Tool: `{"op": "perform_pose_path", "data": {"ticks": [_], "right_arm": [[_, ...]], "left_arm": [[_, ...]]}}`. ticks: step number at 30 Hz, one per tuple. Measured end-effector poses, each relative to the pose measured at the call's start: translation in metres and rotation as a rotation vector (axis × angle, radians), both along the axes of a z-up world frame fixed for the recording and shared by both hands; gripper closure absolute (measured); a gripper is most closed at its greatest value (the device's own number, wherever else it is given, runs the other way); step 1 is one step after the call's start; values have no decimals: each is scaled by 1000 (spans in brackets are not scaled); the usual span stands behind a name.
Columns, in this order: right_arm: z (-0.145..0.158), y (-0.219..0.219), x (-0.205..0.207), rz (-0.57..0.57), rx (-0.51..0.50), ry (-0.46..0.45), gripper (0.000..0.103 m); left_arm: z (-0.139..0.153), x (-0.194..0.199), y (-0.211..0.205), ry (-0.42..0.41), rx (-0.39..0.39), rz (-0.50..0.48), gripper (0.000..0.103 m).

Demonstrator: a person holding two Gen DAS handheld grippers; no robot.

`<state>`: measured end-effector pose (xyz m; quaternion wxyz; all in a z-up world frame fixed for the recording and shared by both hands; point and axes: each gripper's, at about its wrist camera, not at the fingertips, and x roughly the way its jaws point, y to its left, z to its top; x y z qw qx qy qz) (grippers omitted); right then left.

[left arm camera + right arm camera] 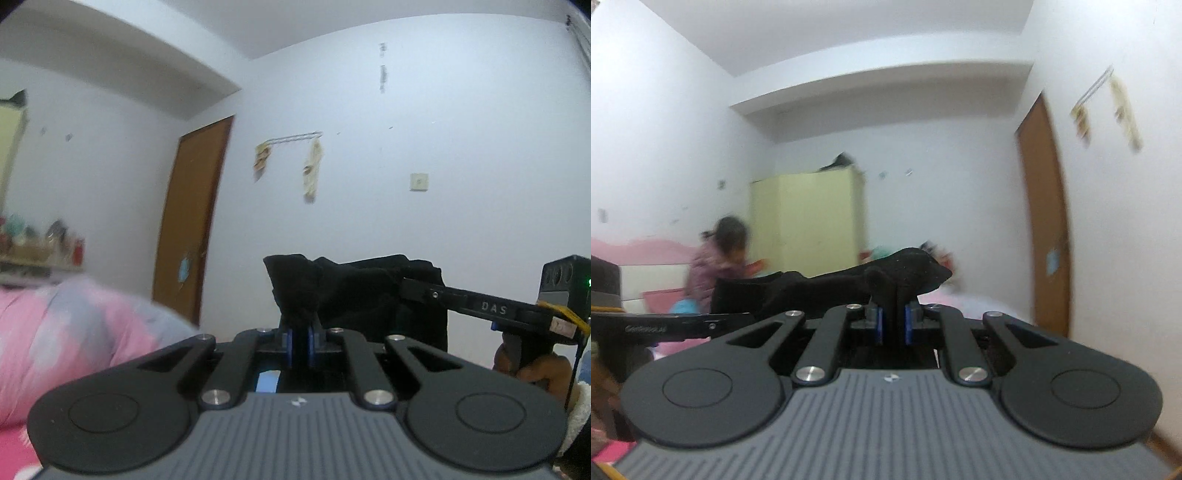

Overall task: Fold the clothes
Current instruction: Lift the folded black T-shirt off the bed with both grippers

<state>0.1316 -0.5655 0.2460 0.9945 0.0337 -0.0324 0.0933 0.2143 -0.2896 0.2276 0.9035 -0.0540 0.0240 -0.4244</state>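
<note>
Black fabric, a soft dark garment (354,291), hung raised in the air between the two claws, stretched across the middle of both views in front of the white wall (443,147). The left claw (299,341) had its blue-padded fingers (287,341) drawn almost together, pinching a bunched edge of the garment that rose just above them. The right claw (893,325) was likewise nearly closed, its blue pads clamping a dark fold of the same garment (908,266). From the left wrist view the right claw's body (487,308) reached in from the right, touching the cloth's far edge, gripped by a hand (535,369). A pink patterned quilt (74,332) lay on the bed to the left. A brown wooden door (192,221) stood farther off, and a pale yellow wardrobe (807,221) stood beside a blurred person (716,254).
</note>
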Motion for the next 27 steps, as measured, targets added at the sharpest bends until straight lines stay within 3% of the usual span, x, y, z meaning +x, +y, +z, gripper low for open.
{"op": "perform_pose_path", "data": {"ticks": [3, 8, 14, 22, 27], "right_arm": [[26, -35, 17, -76, -27, -28, 95], [33, -92, 51, -149, -12, -46, 95], [14, -141, 95, -163, 36, -39, 95], [-13, -162, 156, -158, 56, 8, 95], [-28, -162, 209, -121, 70, 100, 94]], "left_arm": [[15, 20, -42, -18, -18, -30, 95], [18, 53, -102, -15, -18, -78, 95], [-4, 93, -133, 5, -5, -80, 95], [-23, 139, -131, 37, -2, -9, 95], [-39, 179, -122, 118, 0, 51, 95]]}}
